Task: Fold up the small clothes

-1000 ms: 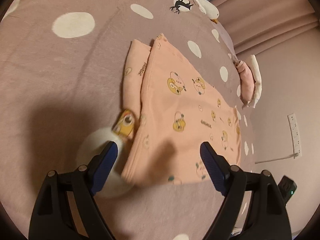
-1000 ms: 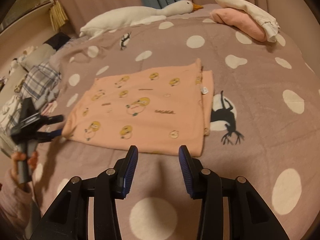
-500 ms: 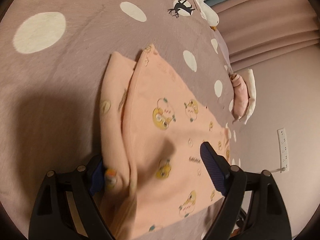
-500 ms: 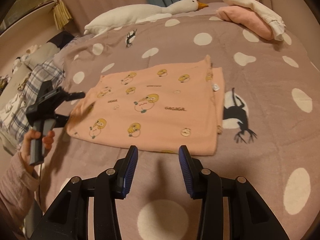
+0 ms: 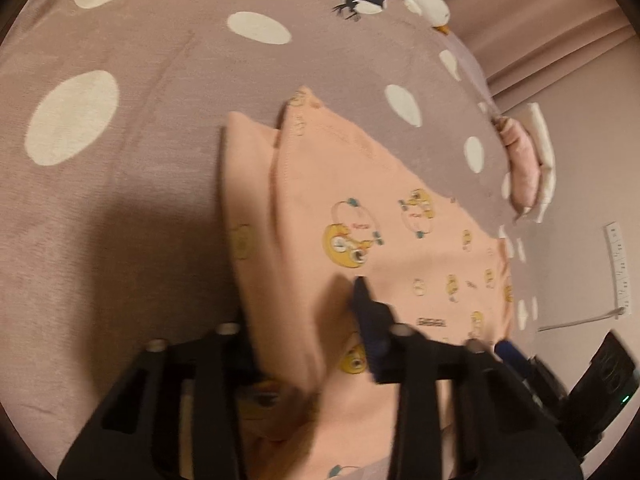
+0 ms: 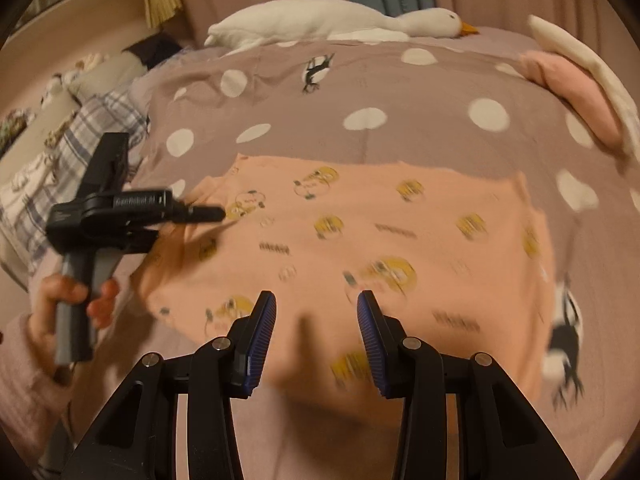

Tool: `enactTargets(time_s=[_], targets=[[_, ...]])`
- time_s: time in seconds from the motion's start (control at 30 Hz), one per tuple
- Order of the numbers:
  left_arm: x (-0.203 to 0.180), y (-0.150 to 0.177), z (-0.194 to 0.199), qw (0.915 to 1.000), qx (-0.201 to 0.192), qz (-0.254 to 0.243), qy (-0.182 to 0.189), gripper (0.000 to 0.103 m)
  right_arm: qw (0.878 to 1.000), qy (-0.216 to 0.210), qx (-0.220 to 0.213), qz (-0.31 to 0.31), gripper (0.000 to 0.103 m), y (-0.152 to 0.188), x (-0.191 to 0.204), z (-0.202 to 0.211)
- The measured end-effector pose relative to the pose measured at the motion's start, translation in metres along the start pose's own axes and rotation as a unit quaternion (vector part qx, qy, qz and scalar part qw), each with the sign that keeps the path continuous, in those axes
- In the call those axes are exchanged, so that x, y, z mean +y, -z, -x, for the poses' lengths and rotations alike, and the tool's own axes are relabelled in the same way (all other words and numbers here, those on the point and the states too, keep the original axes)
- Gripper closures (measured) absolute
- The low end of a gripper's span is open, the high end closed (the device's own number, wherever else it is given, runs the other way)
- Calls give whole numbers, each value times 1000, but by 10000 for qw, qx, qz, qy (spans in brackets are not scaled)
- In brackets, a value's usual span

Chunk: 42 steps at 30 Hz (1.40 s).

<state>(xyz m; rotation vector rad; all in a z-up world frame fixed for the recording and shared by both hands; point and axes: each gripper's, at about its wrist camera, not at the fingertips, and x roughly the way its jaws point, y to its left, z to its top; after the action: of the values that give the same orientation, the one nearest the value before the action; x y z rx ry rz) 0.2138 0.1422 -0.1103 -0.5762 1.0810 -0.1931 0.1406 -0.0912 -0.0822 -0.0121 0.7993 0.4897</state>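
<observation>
A peach garment with yellow cartoon prints (image 6: 360, 240) lies flat on the mauve polka-dot bedspread (image 6: 400, 92). My left gripper (image 5: 304, 344) is shut on the garment's (image 5: 380, 220) near edge, with cloth bunched between its fingers (image 5: 368, 312). From the right wrist view the left gripper (image 6: 208, 213) pinches the garment's left edge, held by a hand. My right gripper (image 6: 316, 336) is open and empty, hovering over the garment's near edge.
A white goose plush (image 6: 340, 20) lies at the back of the bed. Folded pink and white clothes (image 6: 576, 88) are stacked at the right. Plaid fabric (image 6: 68, 152) lies off the left side. A wall socket strip (image 5: 618, 268) is to the right.
My left gripper moved onto the garment's edge and closed on it. My right gripper moved forward from the bedspread to over the garment's near edge, still open.
</observation>
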Motion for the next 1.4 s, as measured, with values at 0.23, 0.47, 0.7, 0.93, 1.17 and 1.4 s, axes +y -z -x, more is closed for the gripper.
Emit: enactTargets(time_s=[0.23, 0.47, 0.7, 0.93, 1.17, 1.4], targets=[[1, 0, 5, 10000, -16, 1, -96, 90, 9999, -105, 127, -48, 74, -26, 20, -40], [-26, -1, 19, 9993, -169, -308, -89, 91, 9964, 263, 689, 410, 77, -12, 33, -75], [-79, 6, 29, 9956, -259, -868, 223, 92, 9930, -680, 451, -857, 77, -8, -20, -39], [-141, 26, 3, 9862, 18, -1633, 276, 90, 9623, -1424, -107, -2316, 65, 9, -87, -10], [-181, 51, -48, 9724, 806, -2154, 392, 68, 9247, -1784, -417, -3336, 62, 29, -127, -4], [-176, 56, -37, 9713, 795, -2176, 542, 51, 9122, -1820, -390, -3650, 50, 41, -151, 5]])
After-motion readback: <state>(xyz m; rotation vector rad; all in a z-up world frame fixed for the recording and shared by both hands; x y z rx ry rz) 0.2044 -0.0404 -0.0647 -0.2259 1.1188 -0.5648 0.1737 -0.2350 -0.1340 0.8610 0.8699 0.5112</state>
